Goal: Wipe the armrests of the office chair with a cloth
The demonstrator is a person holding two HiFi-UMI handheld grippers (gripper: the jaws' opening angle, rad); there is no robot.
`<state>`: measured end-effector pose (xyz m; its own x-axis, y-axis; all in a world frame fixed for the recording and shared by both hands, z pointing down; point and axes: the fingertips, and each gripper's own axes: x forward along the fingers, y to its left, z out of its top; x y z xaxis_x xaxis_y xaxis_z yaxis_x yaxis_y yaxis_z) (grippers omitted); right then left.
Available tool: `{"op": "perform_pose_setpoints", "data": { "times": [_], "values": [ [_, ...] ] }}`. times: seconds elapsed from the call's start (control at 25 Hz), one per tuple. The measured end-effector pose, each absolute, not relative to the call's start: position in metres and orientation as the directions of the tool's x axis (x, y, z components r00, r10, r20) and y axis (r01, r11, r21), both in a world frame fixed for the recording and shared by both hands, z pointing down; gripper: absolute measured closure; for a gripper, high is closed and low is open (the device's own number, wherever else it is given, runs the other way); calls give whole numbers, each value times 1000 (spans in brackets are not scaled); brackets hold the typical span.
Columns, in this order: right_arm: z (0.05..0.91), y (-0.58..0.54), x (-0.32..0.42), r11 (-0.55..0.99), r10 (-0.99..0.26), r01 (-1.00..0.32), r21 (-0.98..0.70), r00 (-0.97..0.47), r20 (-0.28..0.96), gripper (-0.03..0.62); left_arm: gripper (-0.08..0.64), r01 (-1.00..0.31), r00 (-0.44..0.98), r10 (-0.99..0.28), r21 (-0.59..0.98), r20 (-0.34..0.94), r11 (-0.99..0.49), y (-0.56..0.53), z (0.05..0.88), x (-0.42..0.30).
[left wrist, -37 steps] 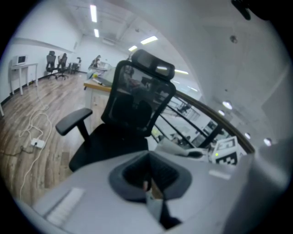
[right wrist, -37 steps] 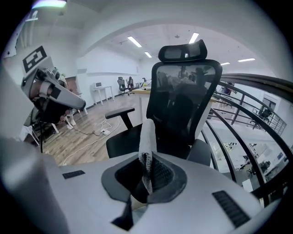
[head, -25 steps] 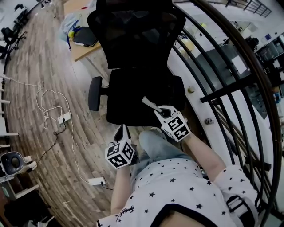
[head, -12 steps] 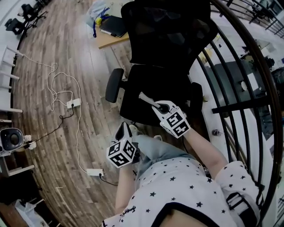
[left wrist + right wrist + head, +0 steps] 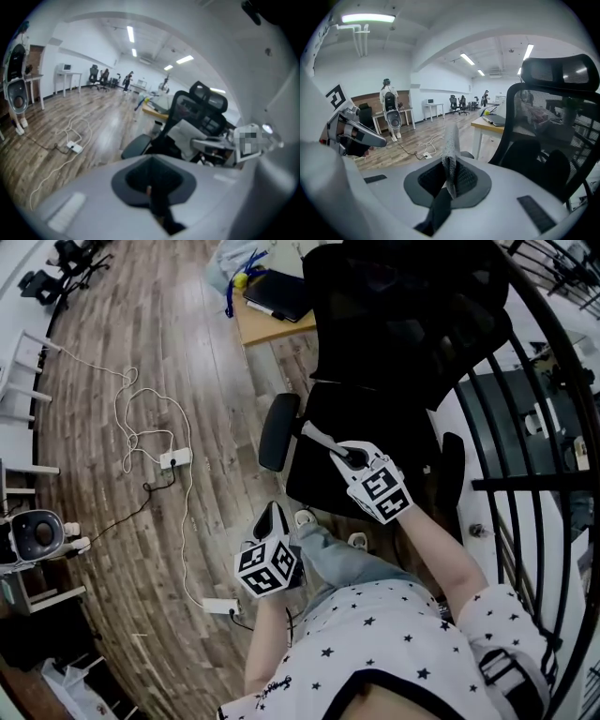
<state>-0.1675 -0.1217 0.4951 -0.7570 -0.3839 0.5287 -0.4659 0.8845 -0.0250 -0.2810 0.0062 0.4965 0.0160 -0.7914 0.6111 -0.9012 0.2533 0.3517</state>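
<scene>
Markers of black and white squares are carried on the cube of the left gripper and on that of the right gripper; no letters can be read on them.

The office chair is black, with a mesh back, a mesh headrest and a padded seat. Its rounded left-hand armrest, as seen in the head view, is smooth and oval. The other armrest is seen on the far side of the seat, near the black metal railing.

In the right gripper view the jaws of the right gripper are pressed together on a grey cloth. The cloth is of woven texture and is folded into a narrow strip that stands up from the jaws. In the head view the cloth is stretched out over the seat edge toward the oval armrest, and its tip is just beside it. Whether they touch cannot be told.

In the left gripper view the dark jaws of the left gripper are closed on each other, with nothing between them. This gripper is held lower, in front of the chair seat and apart from it.

Behind the chair a desk with a wooden top is seen, and a closed dark laptop lies on it. Left of the chair, a white cable and a white power strip lie on the wood-plank floor.
</scene>
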Motion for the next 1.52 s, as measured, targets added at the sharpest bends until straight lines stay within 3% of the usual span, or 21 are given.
{"op": "perform_pose_setpoints", "data": {
  "times": [1.52],
  "values": [
    [645, -290, -293, 849, -407, -526, 56, -582, 704, 566, 552, -908, 171, -682, 382, 711, 171, -91, 572, -376]
  ]
}}
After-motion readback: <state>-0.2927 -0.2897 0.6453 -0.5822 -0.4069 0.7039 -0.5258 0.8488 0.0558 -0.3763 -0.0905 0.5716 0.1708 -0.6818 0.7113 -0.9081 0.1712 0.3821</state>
